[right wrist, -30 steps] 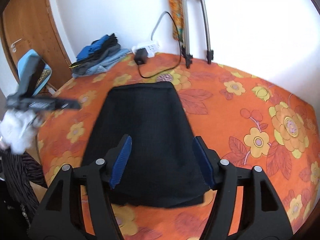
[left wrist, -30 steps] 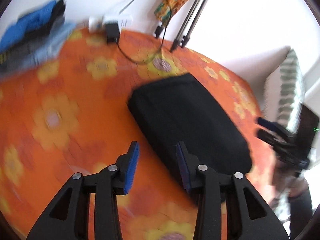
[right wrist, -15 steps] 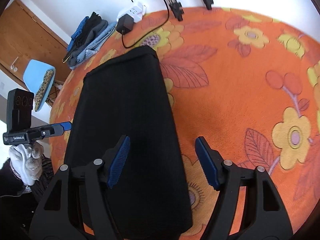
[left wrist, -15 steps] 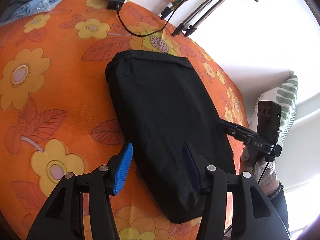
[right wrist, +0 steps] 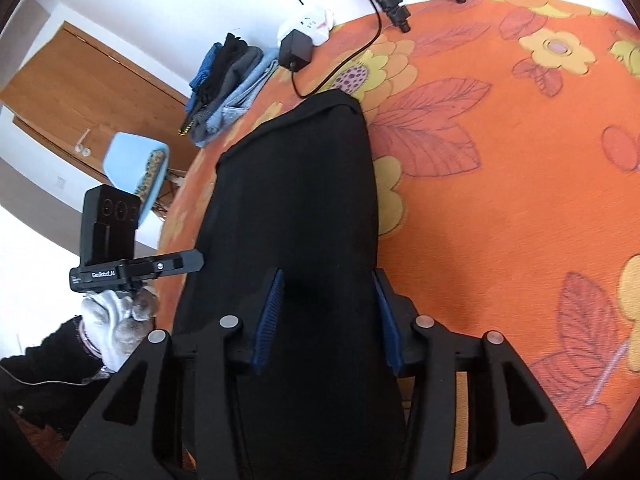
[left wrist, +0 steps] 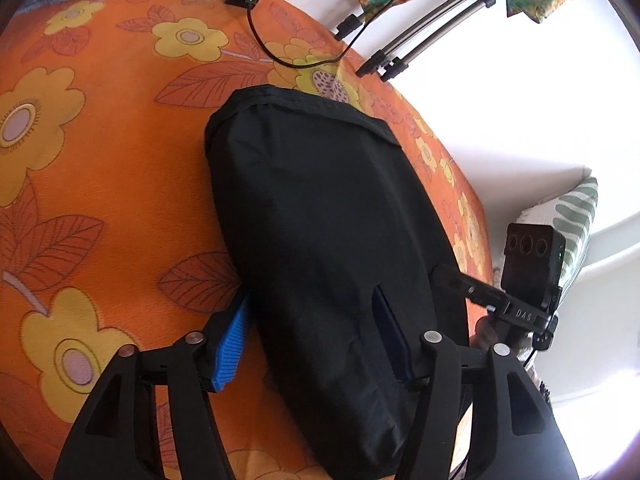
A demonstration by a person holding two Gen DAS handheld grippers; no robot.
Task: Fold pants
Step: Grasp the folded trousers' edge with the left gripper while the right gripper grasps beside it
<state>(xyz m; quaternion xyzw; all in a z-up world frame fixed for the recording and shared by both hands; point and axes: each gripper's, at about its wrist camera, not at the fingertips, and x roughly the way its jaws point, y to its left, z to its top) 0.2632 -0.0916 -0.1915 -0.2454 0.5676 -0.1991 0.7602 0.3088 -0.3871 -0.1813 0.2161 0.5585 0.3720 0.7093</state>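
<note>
Item: black folded pants [left wrist: 320, 220], lying flat on my orange floral table [left wrist: 100, 160]. My left claw [left wrist: 316, 332], just widening, straddles their near edge; my right claw [right wrist: 328, 316], just narrowing, pinches the fabric.

Bright daylight floods both views; the far wall [left wrist: 500, 92] blows out to white glare. Focus is sharp, fisheye bending curves the edges, and the black pants [right wrist: 296, 208] lose detail.
</note>
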